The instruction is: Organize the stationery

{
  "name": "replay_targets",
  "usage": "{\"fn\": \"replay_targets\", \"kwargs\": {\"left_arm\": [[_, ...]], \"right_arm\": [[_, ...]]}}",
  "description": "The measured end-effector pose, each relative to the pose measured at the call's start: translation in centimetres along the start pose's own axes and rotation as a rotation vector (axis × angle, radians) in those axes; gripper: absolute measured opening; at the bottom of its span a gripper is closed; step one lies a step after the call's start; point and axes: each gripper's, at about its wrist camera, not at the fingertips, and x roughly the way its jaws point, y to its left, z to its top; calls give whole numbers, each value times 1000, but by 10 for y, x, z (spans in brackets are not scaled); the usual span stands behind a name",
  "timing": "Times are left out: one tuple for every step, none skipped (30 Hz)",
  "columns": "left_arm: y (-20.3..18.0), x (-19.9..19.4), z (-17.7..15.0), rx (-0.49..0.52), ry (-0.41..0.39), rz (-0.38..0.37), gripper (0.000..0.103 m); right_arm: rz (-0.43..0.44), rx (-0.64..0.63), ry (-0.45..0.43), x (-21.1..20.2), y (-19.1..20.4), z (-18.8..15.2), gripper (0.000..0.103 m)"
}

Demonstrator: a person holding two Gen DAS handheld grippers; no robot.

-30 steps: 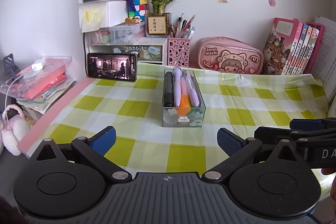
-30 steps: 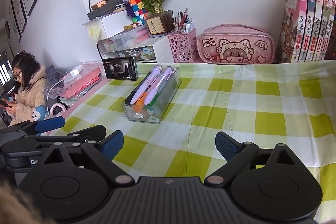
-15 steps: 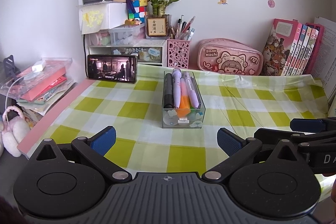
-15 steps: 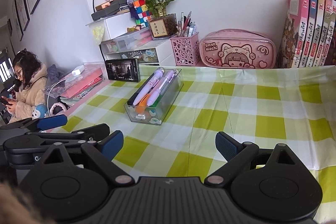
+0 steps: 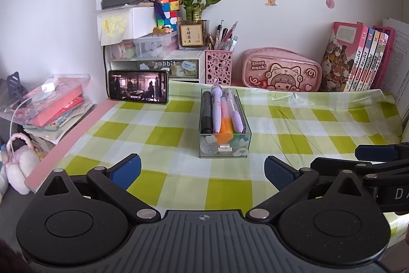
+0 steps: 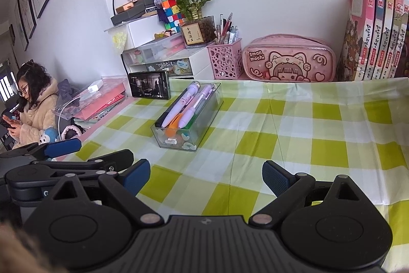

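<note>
A clear plastic organizer box stands on the green-checked tablecloth and holds several pens and markers, black, purple, pink and orange. It also shows in the right wrist view with the pens lying in it. My left gripper is open and empty, low over the cloth just in front of the box. My right gripper is open and empty, to the right of the box and nearer the front edge.
A phone stands at the back left beside a drawer unit. A pink pen cup, a pink pencil case and books line the back wall. A person sits beyond the table's left edge.
Both grippers have shifted slightly; the view has tilted up a little. The box and pens have not moved. Both grippers stay open.
</note>
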Motion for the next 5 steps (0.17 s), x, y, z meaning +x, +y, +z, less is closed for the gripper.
{"fn": "replay_targets", "kwargs": {"left_arm": [[0, 0, 0, 0, 0, 0, 98], [0, 0, 0, 0, -1, 0, 98], [0, 0, 1, 1, -2, 1, 98], [0, 0, 1, 2, -3, 2, 98], [0, 0, 1, 3, -4, 3, 98]], "right_arm": [[1, 1, 0, 0, 0, 0, 84], [2, 2, 0, 0, 0, 0, 84], [1, 1, 0, 0, 0, 0, 84], [2, 1, -1, 0, 0, 0, 84], [1, 1, 0, 0, 0, 0, 84]]}}
